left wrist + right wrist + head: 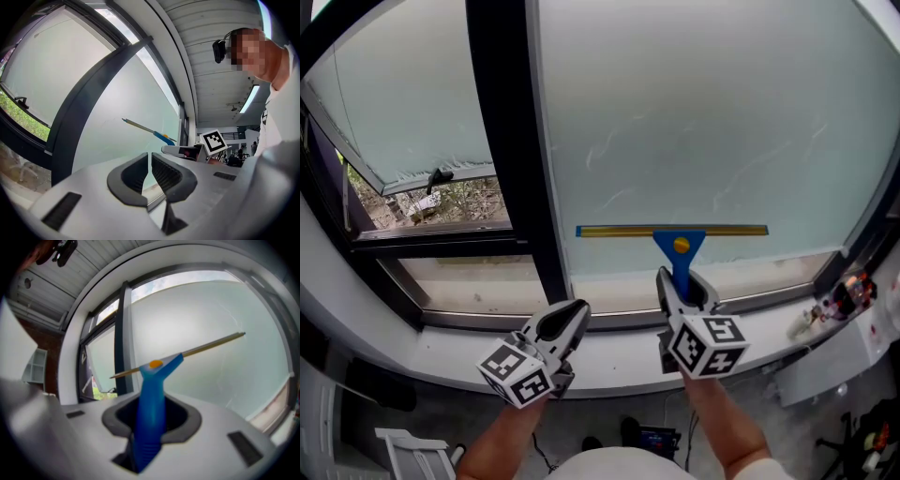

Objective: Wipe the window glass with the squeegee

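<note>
Against glass point(703, 112), seemingly, squeegee point(673, 232), right gripper point(682, 283) clamped

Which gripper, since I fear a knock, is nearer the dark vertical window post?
Left. The left gripper hangs just below the dark post, near its foot and slightly to its right. The right gripper, shut on the squeegee, is farther right, before the large pane.

White window sill point(614, 361), small objects point(841, 296) at right end

Workshop-like hall: frosted window glass point(694, 122) in dark frames point(508, 141), slatted ceiling point(206, 47), strip light point(251, 96).
</note>
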`<state>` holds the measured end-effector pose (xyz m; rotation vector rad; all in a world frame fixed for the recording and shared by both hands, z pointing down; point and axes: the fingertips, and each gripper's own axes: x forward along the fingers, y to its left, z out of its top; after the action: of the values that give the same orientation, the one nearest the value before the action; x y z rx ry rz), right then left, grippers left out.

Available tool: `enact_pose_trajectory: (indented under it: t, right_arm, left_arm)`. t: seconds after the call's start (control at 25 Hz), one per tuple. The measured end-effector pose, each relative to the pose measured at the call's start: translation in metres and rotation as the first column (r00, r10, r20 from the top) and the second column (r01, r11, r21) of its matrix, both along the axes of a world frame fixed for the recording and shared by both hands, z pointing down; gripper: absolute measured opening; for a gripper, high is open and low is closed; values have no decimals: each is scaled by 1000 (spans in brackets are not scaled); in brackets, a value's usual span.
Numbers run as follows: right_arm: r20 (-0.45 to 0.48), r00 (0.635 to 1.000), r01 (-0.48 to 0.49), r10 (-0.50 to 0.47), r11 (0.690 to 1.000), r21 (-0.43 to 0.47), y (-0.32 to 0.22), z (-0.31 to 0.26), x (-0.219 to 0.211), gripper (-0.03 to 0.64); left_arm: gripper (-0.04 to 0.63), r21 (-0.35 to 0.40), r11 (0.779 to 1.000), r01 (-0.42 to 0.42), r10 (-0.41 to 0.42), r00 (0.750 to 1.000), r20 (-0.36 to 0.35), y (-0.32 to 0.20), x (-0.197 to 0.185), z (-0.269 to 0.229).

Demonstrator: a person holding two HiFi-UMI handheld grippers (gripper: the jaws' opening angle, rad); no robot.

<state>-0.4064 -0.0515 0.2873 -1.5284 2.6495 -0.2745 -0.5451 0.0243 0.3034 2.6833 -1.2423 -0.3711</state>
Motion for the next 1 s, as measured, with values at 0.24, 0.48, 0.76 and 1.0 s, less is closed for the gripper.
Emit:
enact_pose_trajectory:
  t: [0.24,0.48,0.76,1.0]
  right_arm:
    - [-4,1000,11,-11,1000,11,-20,-8,0,123]
    - [4,1000,14,-15,998,69,-41,-40,-3,123]
    - [-6,999,35,-34,985,170,-68,-94,-16,123]
    - [11,999,40,-44,970,239,-98,-150,-30,123]
  left_arm:
    - [48,21,1000,18,-18,1000,1,-21,1,-10]
    - [48,68,997,36,-38,999,20,-43,-1,-33]
    - [48,169,984,62,-76,994,78,-73,2,-77]
    - [48,266,958,109,-143,984,110,-100,-1,-133]
